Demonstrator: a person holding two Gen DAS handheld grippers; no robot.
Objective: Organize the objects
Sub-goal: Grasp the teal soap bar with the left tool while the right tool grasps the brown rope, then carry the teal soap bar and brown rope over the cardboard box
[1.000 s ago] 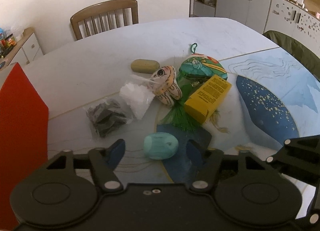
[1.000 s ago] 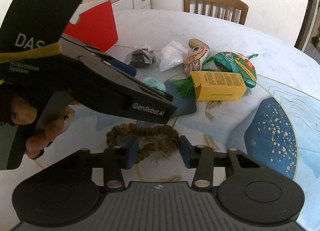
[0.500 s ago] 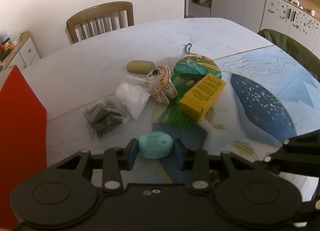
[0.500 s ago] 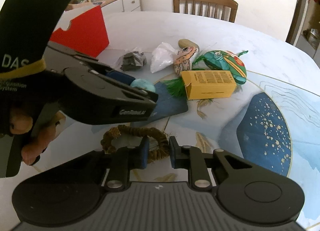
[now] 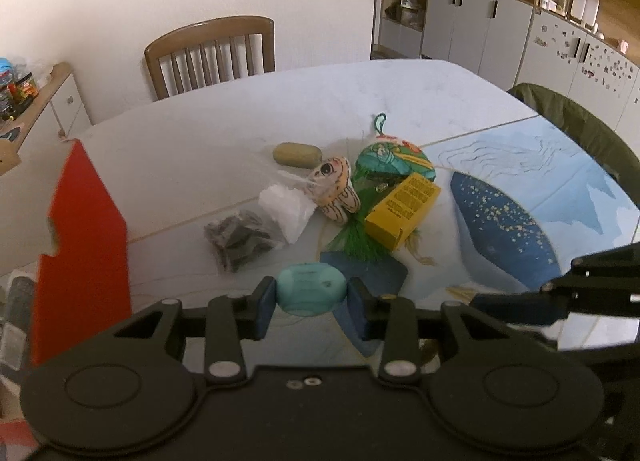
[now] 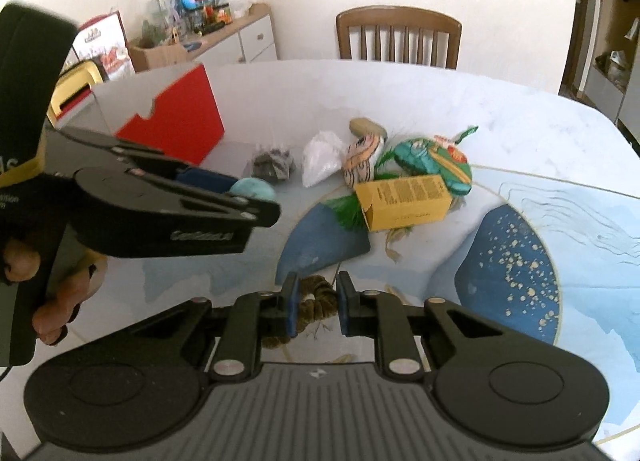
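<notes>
Left gripper (image 5: 311,301) has the teal soap (image 5: 311,290) pinched between its 2 pads, lifted near the red box (image 5: 86,261). Right gripper (image 6: 317,303) clamps the brown rope ring (image 6: 316,303). Soap's rounded, so it could squirt out.

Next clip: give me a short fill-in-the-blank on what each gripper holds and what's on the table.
1. The left gripper is shut on the ____ oval stone.
2. The right gripper is shut on the brown ____ ring.
3. The yellow box lies ____ the table.
4. The open box is ____.

Answers: turquoise; rope; on; red
</notes>
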